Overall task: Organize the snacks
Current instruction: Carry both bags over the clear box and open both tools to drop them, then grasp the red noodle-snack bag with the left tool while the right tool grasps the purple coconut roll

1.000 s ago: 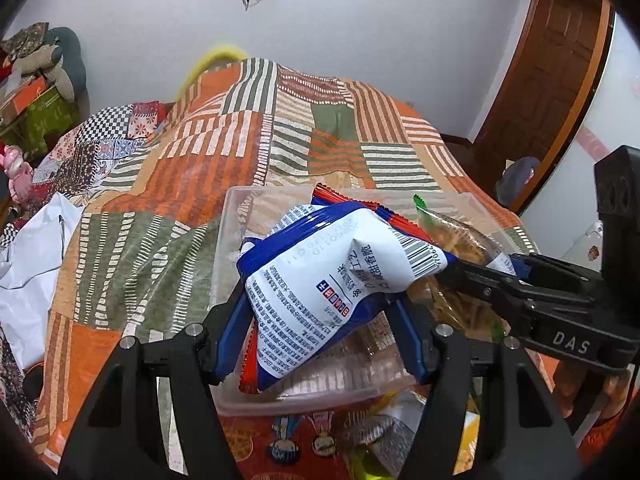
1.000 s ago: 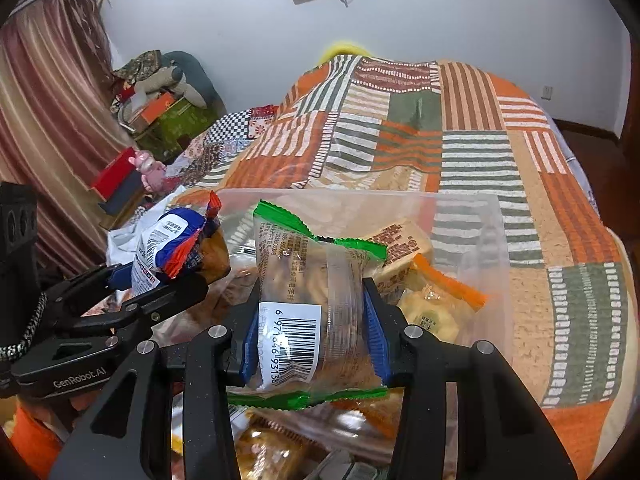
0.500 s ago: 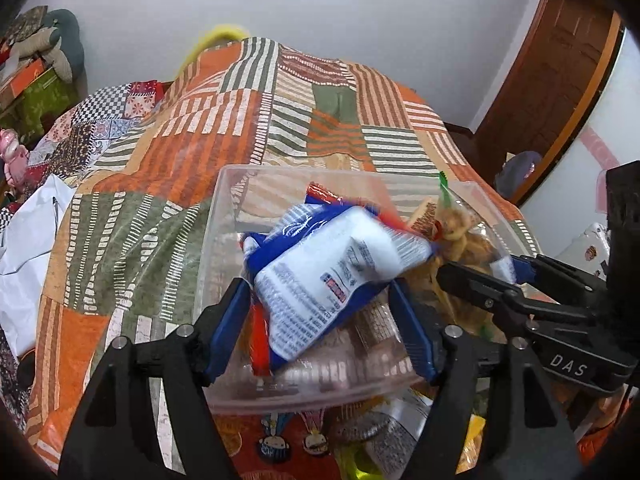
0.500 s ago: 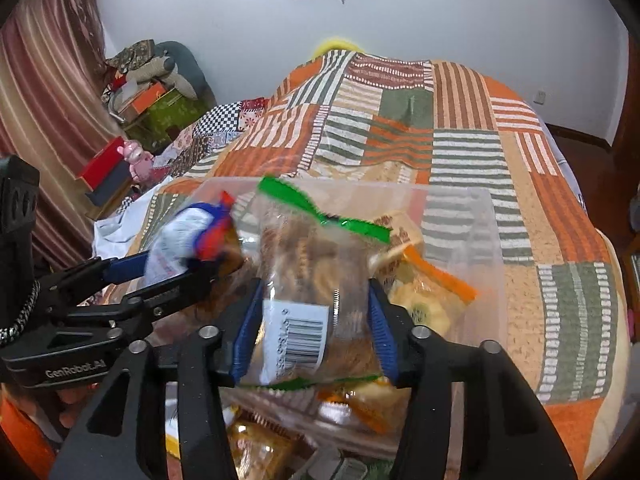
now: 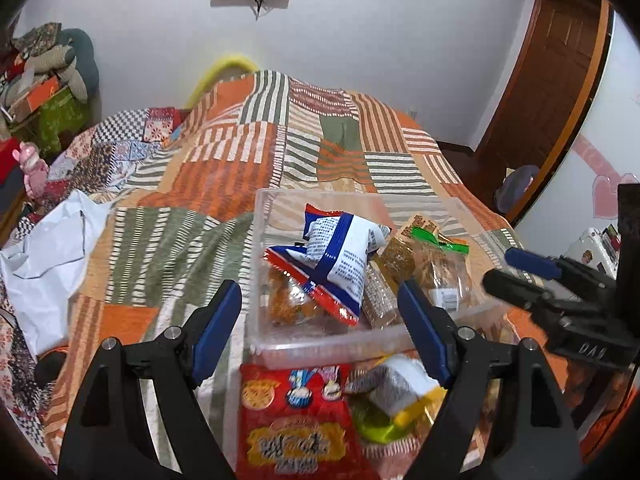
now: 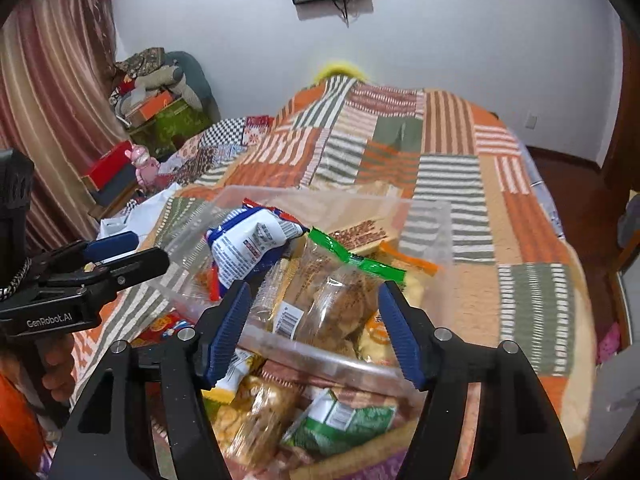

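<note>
Nearest the left gripper (image 5: 320, 316), a red snack pack (image 5: 298, 420) is lying on the patchwork bedspread (image 5: 224, 184), what looks like a yellow-green packet (image 5: 390, 404) blurring beside it. Both the left gripper and the right gripper (image 6: 314, 320) are standing spread wide, gripping nothing. Beyond them, the clear bin (image 5: 264, 240) is sitting on the bedspread, holding the blue-and-white bag (image 5: 340, 260) and the green-topped biscuit bag (image 6: 340, 292).

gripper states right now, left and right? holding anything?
Left gripper: open, holding nothing; the blue-and-white snack packet lies in the clear plastic bin.
Right gripper: open, holding nothing; the green-topped clear biscuit bag lies in the bin.
</note>
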Tool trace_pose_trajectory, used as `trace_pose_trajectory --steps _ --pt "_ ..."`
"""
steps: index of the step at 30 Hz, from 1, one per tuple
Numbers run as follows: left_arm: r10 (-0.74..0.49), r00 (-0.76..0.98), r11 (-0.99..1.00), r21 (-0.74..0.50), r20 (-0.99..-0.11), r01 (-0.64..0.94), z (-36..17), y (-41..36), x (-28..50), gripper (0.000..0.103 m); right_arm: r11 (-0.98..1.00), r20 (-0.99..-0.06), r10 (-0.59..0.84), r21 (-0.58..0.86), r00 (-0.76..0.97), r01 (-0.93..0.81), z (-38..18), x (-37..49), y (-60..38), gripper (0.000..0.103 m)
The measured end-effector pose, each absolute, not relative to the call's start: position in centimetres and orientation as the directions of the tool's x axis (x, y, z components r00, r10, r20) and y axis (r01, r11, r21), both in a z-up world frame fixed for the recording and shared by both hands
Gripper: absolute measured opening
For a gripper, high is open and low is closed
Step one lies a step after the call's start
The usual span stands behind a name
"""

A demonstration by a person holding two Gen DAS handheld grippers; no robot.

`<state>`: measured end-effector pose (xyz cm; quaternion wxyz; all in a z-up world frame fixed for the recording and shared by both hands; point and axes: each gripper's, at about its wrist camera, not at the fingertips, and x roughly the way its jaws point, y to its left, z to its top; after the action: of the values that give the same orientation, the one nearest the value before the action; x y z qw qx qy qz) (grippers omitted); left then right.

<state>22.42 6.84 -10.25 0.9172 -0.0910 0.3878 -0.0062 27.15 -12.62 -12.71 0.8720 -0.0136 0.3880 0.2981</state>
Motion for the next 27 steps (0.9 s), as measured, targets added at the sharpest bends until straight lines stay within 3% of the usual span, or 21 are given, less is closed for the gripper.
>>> trace_pose_trajectory --steps 10,14,21,27 --pt "-0.077 0.698 0.988 -0.148 -0.712 -0.042 -10.5 6.9 18.6 0.085 0.846 -0.654 0.487 0.191 0.579 -0.497 -11.8 24.3 -15.5 0.071" --pt "-0.061 0.682 0.99 -0.133 -0.729 -0.054 -11.9 6.9 17.8 0.093 0.864 -0.679 0.458 0.186 0.574 -0.469 -12.9 23.4 -16.6 0.073" --pt "-0.063 0.618 0.986 -0.144 -0.784 -0.081 -15.2 7.6 17.7 0.094 0.902 -0.738 0.39 0.186 0.551 -0.39 -16.2 21.9 -18.4 0.081" --pt "-0.079 0.572 0.982 -0.163 -0.817 -0.098 -17.3 7.9 18.4 0.094 0.9 -0.766 0.423 0.291 0.484 -0.326 -18.5 22.7 -18.7 0.081"
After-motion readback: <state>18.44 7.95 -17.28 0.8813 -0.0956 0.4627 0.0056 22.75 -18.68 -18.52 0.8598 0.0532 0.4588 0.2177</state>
